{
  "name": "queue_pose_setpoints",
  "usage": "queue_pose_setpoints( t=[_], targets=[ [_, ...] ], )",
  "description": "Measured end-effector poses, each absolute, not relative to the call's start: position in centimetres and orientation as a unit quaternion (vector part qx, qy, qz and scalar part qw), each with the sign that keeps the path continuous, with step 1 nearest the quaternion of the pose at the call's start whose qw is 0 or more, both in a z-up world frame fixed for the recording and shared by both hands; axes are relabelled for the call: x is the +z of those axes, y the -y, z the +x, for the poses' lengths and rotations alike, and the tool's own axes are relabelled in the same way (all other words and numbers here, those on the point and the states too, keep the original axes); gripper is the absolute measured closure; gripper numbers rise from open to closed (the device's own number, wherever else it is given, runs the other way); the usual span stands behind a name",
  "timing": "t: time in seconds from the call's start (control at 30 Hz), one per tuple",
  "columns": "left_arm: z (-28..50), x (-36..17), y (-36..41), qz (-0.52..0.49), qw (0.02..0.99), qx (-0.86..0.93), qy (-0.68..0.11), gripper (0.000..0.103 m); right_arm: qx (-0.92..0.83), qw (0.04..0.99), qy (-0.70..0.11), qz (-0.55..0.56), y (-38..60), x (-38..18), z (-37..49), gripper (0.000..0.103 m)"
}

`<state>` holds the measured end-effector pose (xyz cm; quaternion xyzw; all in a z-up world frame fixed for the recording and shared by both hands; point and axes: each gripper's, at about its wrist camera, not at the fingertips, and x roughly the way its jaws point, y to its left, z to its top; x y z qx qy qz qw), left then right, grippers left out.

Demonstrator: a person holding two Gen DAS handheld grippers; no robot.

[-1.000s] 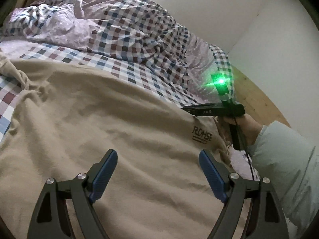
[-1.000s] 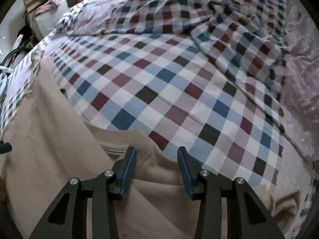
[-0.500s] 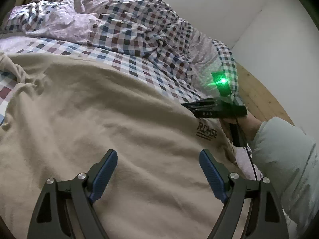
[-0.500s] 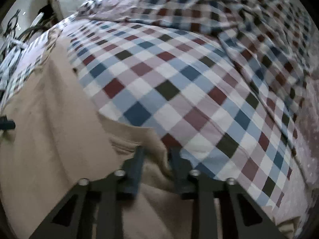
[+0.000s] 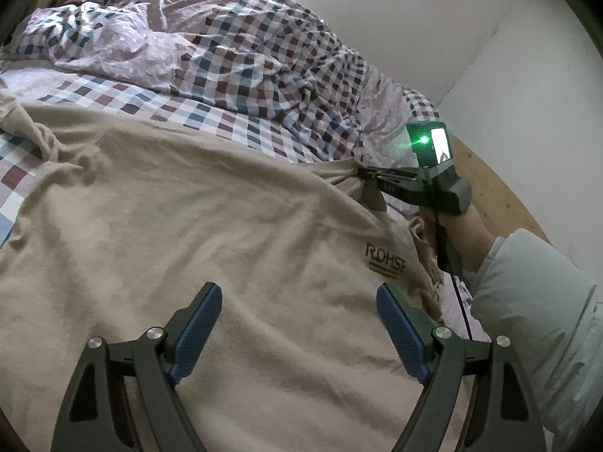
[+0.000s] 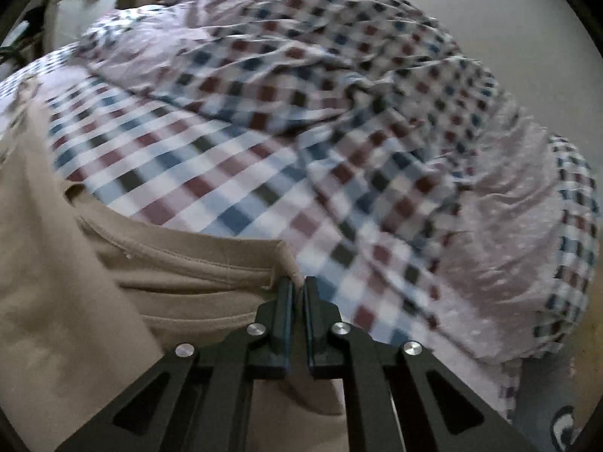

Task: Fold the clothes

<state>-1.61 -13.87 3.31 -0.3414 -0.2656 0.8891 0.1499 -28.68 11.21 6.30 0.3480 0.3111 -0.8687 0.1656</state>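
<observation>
A beige T-shirt (image 5: 211, 233) with a dark chest logo (image 5: 386, 260) lies spread over the checked bed. My left gripper (image 5: 297, 324) hovers open just above the shirt's near part, nothing between its blue pads. My right gripper (image 6: 297, 290) is shut on the shirt's (image 6: 75, 301) hemmed edge, a pinch of beige cloth between its fingers. In the left wrist view the right gripper (image 5: 367, 177) lifts that corner at the shirt's far right, the cloth drawn up into a taut peak. A hand in a pale sleeve (image 5: 535, 301) holds it.
A rumpled checked and lilac duvet (image 5: 245, 49) is heaped along the far side of the bed. White walls (image 5: 527, 75) and a strip of wooden floor (image 5: 493, 192) lie to the right. Boxes and clutter (image 6: 75, 0) stand beyond the bed's far left corner.
The right gripper's jaws closed onto the shirt's hemmed edge and then rose, pulling the corner up off the bed. The left gripper kept still and open.
</observation>
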Motion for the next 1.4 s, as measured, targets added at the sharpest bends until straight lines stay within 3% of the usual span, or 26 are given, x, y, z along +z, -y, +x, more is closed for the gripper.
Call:
queue_pose_setpoints(
  t=[0.2,0.37,0.53,0.6,0.67,0.8,0.9,1.07,1.4],
  targets=[
    [-0.9,4.4,14.7,-0.311,0.145,0.896,0.282,0.016,-0.904,0.084,-0.275,0.316,-12.5,8.3,-30.2,0.099],
    [-1.1,4.5,15.0,-0.316,0.143,0.894,0.284,0.016,-0.877,0.058,-0.273,0.391,-12.8,4.6,-33.1,0.098],
    [-1.2,4.5,15.3,-0.323,0.147,0.889,0.291,0.016,-0.865,0.03,-0.265,0.426,-13.0,4.0,-32.8,0.074],
    [-1.1,4.7,15.4,-0.321,0.151,0.888,0.292,0.016,-0.886,0.045,-0.23,0.399,-13.0,6.4,-31.7,0.053],
    [-1.1,4.9,15.6,-0.317,0.152,0.888,0.295,0.016,-0.903,0.085,-0.19,0.377,-12.5,8.8,-30.8,0.052],
    [-0.8,5.2,16.3,-0.31,0.153,0.887,0.307,0.016,-0.845,0.257,-0.162,0.439,-5.6,9.6,-30.2,0.052],
    [-0.6,5.5,16.9,-0.304,0.151,0.887,0.313,0.016,-0.805,0.313,-0.217,0.455,-0.2,8.8,-29.6,0.052],
    [-0.5,5.7,18.3,-0.297,0.144,0.883,0.332,0.016,-0.733,0.313,-0.445,0.408,7.4,6.8,-27.4,0.053],
    [-0.5,5.6,21.6,-0.283,0.125,0.876,0.37,0.016,-0.598,0.351,-0.553,0.463,10.0,3.2,-28.6,0.058]
  ],
)
